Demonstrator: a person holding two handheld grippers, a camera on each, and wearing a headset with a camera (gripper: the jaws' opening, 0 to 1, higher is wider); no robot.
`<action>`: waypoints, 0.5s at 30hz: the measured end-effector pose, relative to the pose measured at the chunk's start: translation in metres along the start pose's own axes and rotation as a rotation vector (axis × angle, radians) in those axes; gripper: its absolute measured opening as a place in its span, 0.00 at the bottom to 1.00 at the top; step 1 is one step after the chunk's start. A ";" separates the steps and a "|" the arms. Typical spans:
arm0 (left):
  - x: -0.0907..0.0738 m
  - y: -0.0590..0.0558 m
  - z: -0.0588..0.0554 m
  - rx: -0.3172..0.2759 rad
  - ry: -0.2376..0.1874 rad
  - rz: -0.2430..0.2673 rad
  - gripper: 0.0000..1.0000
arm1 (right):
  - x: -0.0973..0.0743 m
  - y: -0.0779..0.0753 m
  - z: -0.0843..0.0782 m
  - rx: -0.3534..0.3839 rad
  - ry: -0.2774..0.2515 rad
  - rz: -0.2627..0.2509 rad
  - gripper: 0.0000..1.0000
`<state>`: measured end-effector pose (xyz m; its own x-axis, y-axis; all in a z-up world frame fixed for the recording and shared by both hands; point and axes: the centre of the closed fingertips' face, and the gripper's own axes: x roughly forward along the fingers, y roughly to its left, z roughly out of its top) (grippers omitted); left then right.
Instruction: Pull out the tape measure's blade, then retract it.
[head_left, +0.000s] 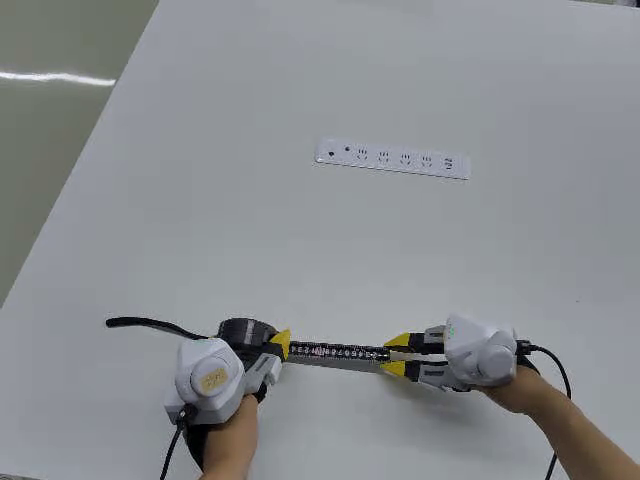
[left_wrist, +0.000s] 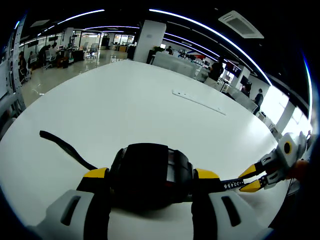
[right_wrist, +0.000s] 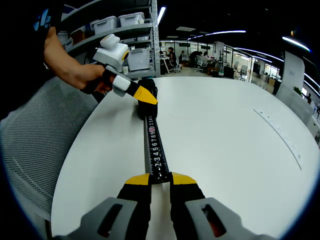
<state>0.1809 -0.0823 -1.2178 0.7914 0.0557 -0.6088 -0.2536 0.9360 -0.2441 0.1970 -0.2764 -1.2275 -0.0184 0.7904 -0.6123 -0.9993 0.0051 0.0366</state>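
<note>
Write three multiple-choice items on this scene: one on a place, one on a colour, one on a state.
1. Where is the power strip? A. on the table, beyond the tape measure; B. at the table's near edge; C. in a gripper.
2. What colour is the tape measure's case? A. yellow; B. black; C. white.
3. How is the blade? A. fully retracted; B. pulled out, end held by the right gripper; C. pulled out, end lying free.
Answers: A, it lies farther up the table; B, the case in the left gripper is black; B, the right gripper's jaws pinch its end.
</note>
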 end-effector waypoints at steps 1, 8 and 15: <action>0.000 0.000 0.000 -0.002 -0.001 0.000 0.63 | 0.001 0.000 0.000 0.000 -0.001 0.000 0.12; 0.000 0.000 0.000 -0.008 -0.003 0.002 0.63 | 0.005 0.000 0.004 -0.003 -0.002 0.006 0.12; 0.001 0.000 0.000 -0.006 0.000 0.002 0.63 | 0.009 0.000 0.006 -0.007 -0.005 0.014 0.12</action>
<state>0.1812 -0.0824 -1.2183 0.7910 0.0580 -0.6090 -0.2587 0.9339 -0.2470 0.1966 -0.2658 -1.2280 -0.0318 0.7936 -0.6076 -0.9992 -0.0097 0.0396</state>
